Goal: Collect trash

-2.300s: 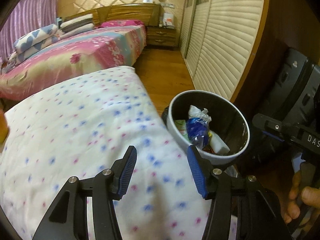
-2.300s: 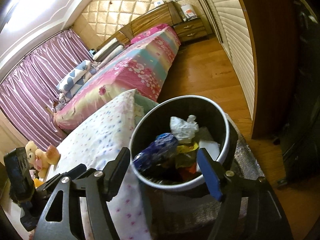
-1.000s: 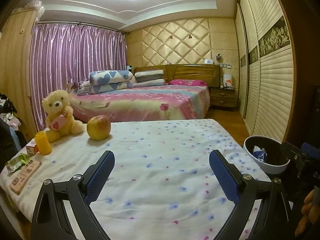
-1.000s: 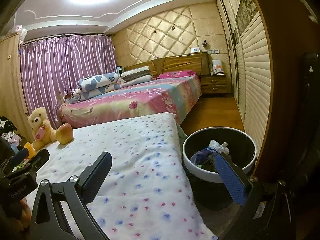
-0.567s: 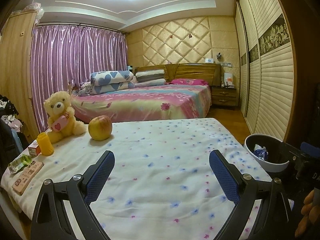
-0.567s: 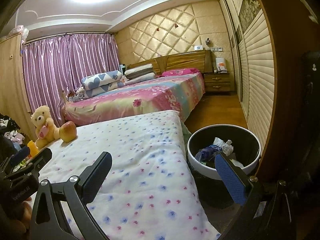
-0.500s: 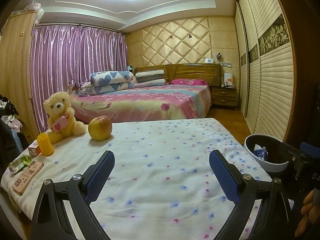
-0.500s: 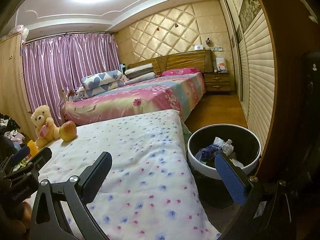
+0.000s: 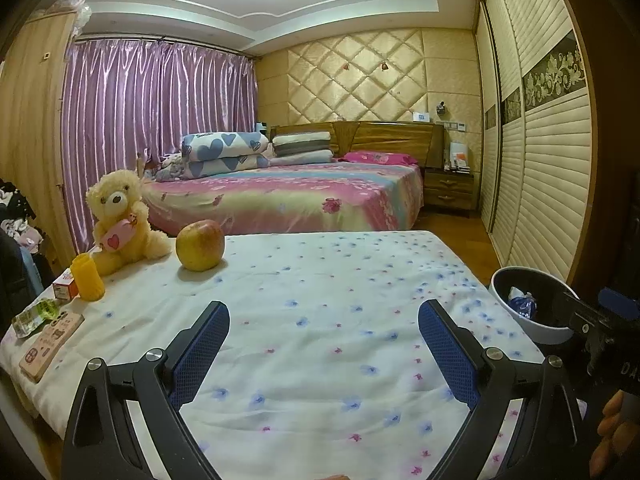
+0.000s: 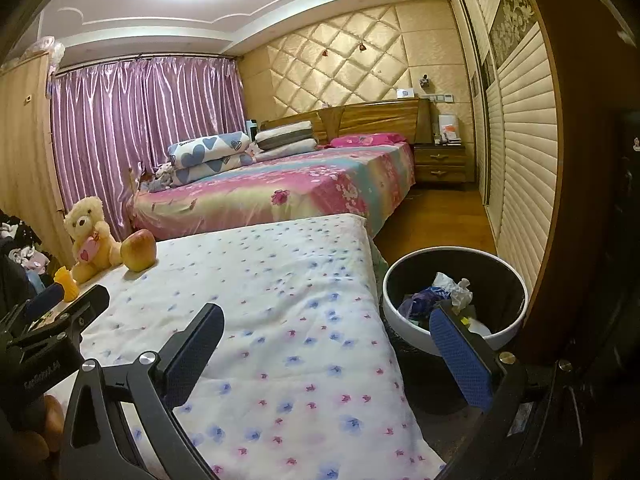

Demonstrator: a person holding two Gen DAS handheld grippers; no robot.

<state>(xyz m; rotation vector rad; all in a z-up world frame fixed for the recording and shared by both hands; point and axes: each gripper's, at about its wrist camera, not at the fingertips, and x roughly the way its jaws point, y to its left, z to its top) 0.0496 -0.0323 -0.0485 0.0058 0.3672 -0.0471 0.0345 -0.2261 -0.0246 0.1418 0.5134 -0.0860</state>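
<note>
A round trash bin point(image 10: 404, 320) with a white rim stands on the floor right of the flowered table; it holds a blue wrapper point(image 10: 422, 298) and crumpled white paper point(image 10: 452, 286). It also shows in the left wrist view point(image 9: 536, 330). My left gripper point(image 9: 324, 348) is open and empty above the tablecloth point(image 9: 320, 292). My right gripper point(image 10: 328, 352) is open and empty above the table's right edge, its right finger in front of the bin. A crumpled green wrapper point(image 9: 34, 314) lies at the table's far left.
On the table's left end sit a teddy bear point(image 9: 116, 220), an apple point(image 9: 200, 245), an orange cup point(image 9: 87, 277), a small box point(image 9: 64, 289) and a pink remote point(image 9: 50, 340). A bed point(image 9: 288, 196) lies behind. A wardrobe point(image 9: 548, 184) lines the right wall.
Both grippers have lifted and pulled back from the bin to level views over the table, and both have opened wider. In the last half second almost nothing moves.
</note>
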